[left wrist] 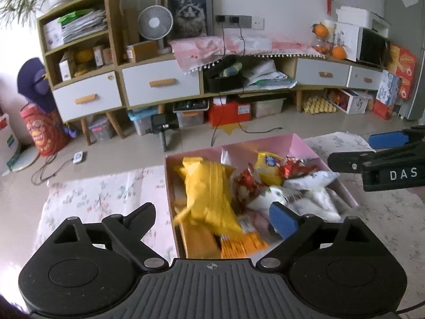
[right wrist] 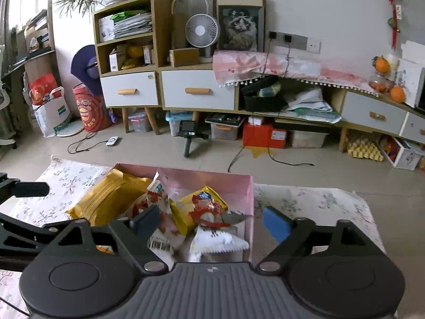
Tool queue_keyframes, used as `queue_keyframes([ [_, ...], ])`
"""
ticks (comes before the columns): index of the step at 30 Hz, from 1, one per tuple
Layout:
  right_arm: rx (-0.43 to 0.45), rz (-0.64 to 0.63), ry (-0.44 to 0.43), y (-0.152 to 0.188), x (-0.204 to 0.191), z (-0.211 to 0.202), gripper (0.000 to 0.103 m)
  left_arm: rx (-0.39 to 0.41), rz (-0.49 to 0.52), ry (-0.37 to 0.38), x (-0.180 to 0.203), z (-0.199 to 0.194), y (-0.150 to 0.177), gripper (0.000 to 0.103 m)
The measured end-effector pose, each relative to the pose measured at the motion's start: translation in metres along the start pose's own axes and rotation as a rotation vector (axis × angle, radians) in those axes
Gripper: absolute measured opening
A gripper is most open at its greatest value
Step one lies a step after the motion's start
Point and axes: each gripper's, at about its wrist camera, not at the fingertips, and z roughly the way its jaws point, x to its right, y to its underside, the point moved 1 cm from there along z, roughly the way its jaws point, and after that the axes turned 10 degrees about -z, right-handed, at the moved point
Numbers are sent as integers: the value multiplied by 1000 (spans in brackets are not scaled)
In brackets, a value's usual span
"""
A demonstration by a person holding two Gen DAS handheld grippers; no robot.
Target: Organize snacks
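A pink box (left wrist: 279, 146) (right wrist: 225, 183) sits on a floral tablecloth (left wrist: 93, 196) (right wrist: 305, 202) and holds several snack packs. A big yellow bag (left wrist: 209, 194) (right wrist: 106, 202), blurred in the left wrist view, lies at its left side. Red-and-white packets (left wrist: 247, 183) (right wrist: 204, 210), a small yellow packet (left wrist: 268, 167) and white packets (left wrist: 310, 194) (right wrist: 217, 239) fill the rest. Flat orange packs (left wrist: 239, 242) lie at the bottom. My left gripper (left wrist: 212, 215) is open, its fingers wide of the yellow bag. My right gripper (right wrist: 212, 222) (left wrist: 366, 150) is open over the box's right half.
Bare cloth lies left and right of the box. Beyond the table's far edge are a tiled floor, a small camera stand (left wrist: 162, 130) (right wrist: 188, 133), cables, and a long drawer cabinet (left wrist: 159, 82) (right wrist: 196, 90) with boxes under it.
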Motion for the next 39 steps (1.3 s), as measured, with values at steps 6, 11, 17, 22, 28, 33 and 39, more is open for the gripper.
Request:
queue_keyframes([
  [6,-23,-15,8,10,-11,-30,73,-22,-25,-51,2,-30,19,96],
  [11,-57,4,15,24,-26,-51,76,-65,-98,-106,-3,-53,40,97],
  [17,-115,48,57,48,-42,-71,78,-84,-128,-186,-1,-75,70,101],
  [22,-148,68,82,70,-48,-76,79,-136,-158,-201,-6,-80,87,101],
  [28,-176,56,71,85,-59,-77,79,-113,-153,-211,-5,-84,91,102],
  [33,-161,8,95,86,-65,-76,79,-135,-158,-194,-1,-76,94,102],
  [39,-155,11,105,85,-62,-73,79,-142,-152,-195,3,-72,96,102],
])
